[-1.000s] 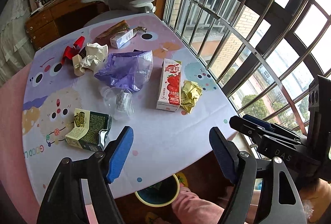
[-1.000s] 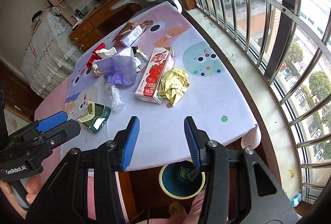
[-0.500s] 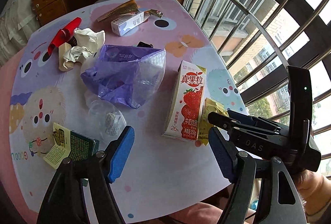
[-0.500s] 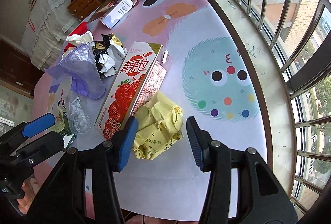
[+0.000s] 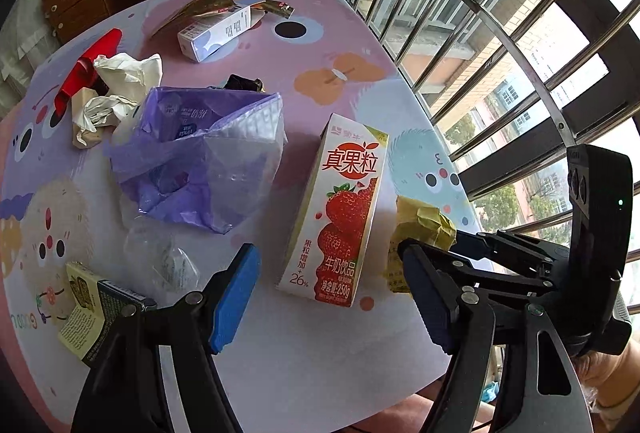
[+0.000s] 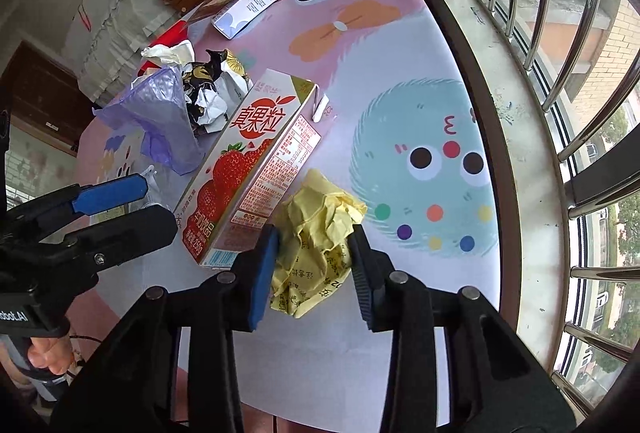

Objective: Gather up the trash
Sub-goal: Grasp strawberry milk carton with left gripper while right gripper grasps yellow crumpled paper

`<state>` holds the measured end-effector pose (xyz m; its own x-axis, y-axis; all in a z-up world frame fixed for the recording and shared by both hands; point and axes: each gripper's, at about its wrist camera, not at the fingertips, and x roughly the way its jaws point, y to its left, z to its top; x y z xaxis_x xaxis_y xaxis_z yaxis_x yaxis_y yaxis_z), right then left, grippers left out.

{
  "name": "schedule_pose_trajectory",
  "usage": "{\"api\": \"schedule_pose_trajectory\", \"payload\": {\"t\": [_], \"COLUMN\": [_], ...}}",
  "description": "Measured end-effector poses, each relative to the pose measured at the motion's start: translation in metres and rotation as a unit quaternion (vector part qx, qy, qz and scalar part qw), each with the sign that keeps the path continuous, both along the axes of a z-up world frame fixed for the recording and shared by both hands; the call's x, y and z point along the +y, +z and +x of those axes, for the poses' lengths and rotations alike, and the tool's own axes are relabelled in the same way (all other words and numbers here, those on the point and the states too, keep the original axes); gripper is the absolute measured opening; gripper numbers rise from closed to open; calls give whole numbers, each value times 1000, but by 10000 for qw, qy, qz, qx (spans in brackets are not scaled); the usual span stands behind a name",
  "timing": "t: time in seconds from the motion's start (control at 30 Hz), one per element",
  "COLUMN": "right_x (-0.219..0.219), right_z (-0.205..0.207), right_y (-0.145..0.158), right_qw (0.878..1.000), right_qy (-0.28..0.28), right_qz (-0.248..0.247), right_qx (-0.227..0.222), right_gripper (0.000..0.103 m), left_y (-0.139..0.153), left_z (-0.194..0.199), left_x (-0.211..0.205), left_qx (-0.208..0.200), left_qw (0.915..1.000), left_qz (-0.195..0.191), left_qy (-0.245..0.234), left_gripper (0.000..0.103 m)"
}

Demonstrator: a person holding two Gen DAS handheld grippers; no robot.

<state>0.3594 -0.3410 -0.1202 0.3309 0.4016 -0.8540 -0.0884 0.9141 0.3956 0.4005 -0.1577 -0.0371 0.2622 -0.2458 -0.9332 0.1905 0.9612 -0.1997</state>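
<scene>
A strawberry milk carton (image 5: 340, 213) (image 6: 248, 161) lies flat on the cartoon-print table (image 5: 320, 361). My left gripper (image 5: 332, 297) is open, and the carton's near end sits just ahead of its blue pads. A crumpled yellow paper (image 6: 316, 233) (image 5: 420, 229) lies right beside the carton. My right gripper (image 6: 312, 269) is open and straddles this paper, one pad on each side and close to it. The right wrist view shows the left gripper (image 6: 158, 205) beside the carton. The left wrist view shows the right gripper (image 5: 432, 245) at the paper.
A purple plastic bag (image 5: 200, 161), crumpled white paper (image 5: 124, 73), a red item (image 5: 88, 65), a white box (image 5: 216, 31), a clear cup (image 5: 160, 257) and a green-yellow box (image 5: 92, 309) litter the table. Window bars (image 5: 500, 33) run along the right edge.
Both grippers have moved forward and down over the table. The left has come up to the milk carton. The right now has the yellow paper between its fingers, with a slightly narrower gap.
</scene>
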Motion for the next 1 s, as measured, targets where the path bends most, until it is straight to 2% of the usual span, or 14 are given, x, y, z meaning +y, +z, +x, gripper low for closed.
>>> {"api": "schedule_pose_trajectory", "payload": {"t": [0.17, 0.37, 0.47, 0.5, 0.8, 1.0], "right_x": [-12, -28, -25, -25, -9, 5], "right_z": [-14, -26, -30, -32, -45, -72], "right_y": [4, 1, 2, 2, 6, 22], "right_qw": [9999, 9994, 9995, 9995, 9995, 9994], "right_qy": [-91, -309, -283, -281, -316, -338], "right_qz": [52, 133, 98, 104, 40, 12], "right_qx": [26, 87, 49, 49, 57, -61], "right_gripper": [31, 31, 31, 31, 31, 31], "left_y": [-21, -47, -54, -56, -35, -3], "left_z": [17, 37, 42, 42, 16, -26], "left_x": [-20, -31, -37, -39, -38, -17], "left_qx": [136, 309, 321, 333, -190, -445], "left_qw": [9993, 9979, 9968, 9965, 9950, 9955], "left_qz": [234, 482, 632, 665, 839, 703], "left_qy": [-242, -295, -366, -390, -501, -460], "left_gripper": [75, 75, 63, 56, 54, 54]}}
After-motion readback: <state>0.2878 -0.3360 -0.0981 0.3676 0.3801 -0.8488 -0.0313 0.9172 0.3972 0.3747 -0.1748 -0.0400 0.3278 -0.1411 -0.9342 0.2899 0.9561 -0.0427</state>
